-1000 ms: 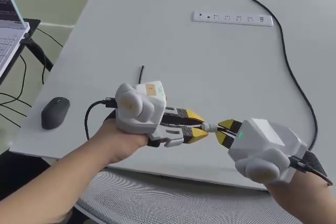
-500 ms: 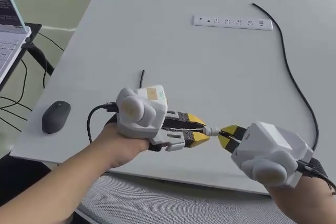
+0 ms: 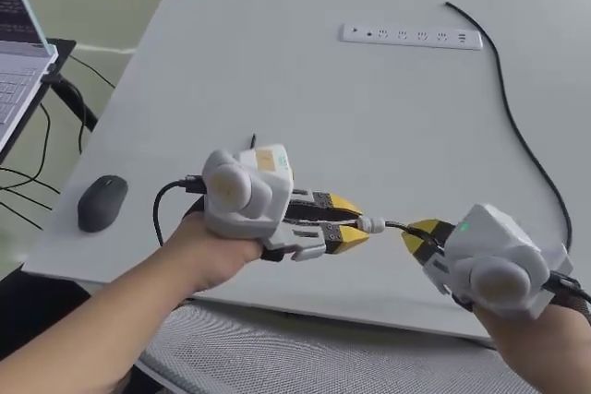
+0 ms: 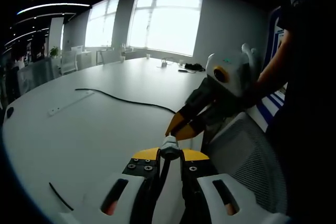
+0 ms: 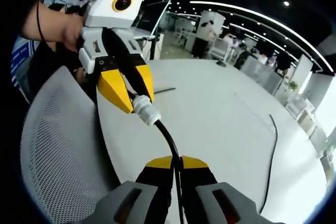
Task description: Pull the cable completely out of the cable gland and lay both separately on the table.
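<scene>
Near the table's front edge, my left gripper (image 3: 354,230) is shut on a white cable gland (image 3: 370,224). A short black cable (image 3: 397,225) runs out of the gland to my right gripper (image 3: 420,237), which is shut on it. In the left gripper view the cable gland (image 4: 169,146) sits between the yellow jaw tips, with the right gripper (image 4: 181,124) just beyond. In the right gripper view the cable (image 5: 169,141) curves up from my jaws to the cable gland (image 5: 145,110) in the left gripper (image 5: 131,90).
A white power strip (image 3: 410,37) lies at the back of the white table (image 3: 277,80), with a long black cord (image 3: 517,126) running down the right side. A black mouse (image 3: 102,202) sits at the left edge. A laptop (image 3: 18,43) stands off-table left. A mesh chair (image 3: 277,348) is below.
My right gripper has moved right, away from the left one, and a length of black cable now shows between the gland and the right jaws.
</scene>
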### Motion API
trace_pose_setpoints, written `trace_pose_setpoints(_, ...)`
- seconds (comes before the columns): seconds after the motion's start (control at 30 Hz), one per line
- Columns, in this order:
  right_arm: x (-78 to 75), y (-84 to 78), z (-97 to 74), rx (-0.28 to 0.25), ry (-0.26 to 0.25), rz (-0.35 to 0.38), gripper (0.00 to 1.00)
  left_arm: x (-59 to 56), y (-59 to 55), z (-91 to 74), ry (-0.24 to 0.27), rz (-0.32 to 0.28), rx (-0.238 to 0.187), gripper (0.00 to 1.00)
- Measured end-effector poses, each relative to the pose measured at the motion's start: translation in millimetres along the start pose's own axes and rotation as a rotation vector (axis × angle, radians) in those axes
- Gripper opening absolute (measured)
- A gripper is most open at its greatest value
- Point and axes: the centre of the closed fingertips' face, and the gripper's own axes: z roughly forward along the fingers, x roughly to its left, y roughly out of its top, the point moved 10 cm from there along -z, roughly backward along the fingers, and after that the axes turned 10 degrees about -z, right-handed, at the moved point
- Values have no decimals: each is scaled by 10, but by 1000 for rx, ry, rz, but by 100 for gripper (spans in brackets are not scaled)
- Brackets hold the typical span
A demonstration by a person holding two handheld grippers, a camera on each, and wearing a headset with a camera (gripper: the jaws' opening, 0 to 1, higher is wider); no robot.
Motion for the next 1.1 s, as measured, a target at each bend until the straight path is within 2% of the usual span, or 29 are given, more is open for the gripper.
trace_pose_setpoints(0.2,-42,-145,13,18,-13,149,0,-1,6,-14,1,0,-7,15)
trace_pose_setpoints(0.27,-64,-195,9,20,-27,220,0,2,9,-20,2,-1,-10,15)
trace_pose_setpoints(0.37,-92,-256,12,29,-35,246,0,7,15,-26,2,-4,-14,15)
trace_pose_setpoints(0.5,-97,-357,31,42,-39,330,0,7,17,-30,4,-2,-15,15)
trace_pose_setpoints(0.63,-109,-440,37,58,-44,380,0,-2,15,-26,4,0,-16,15)
trace_pose_setpoints(0.87,-92,-523,54,76,-46,415,0,-13,-1,-6,5,0,-11,15)
trace_pose_setpoints(0.93,-79,-509,54,80,-50,376,0,-13,-4,-5,7,2,-10,15)
trace_pose_setpoints(1.1,-58,-503,35,74,-41,366,0,-9,-1,-25,9,-3,-11,15)
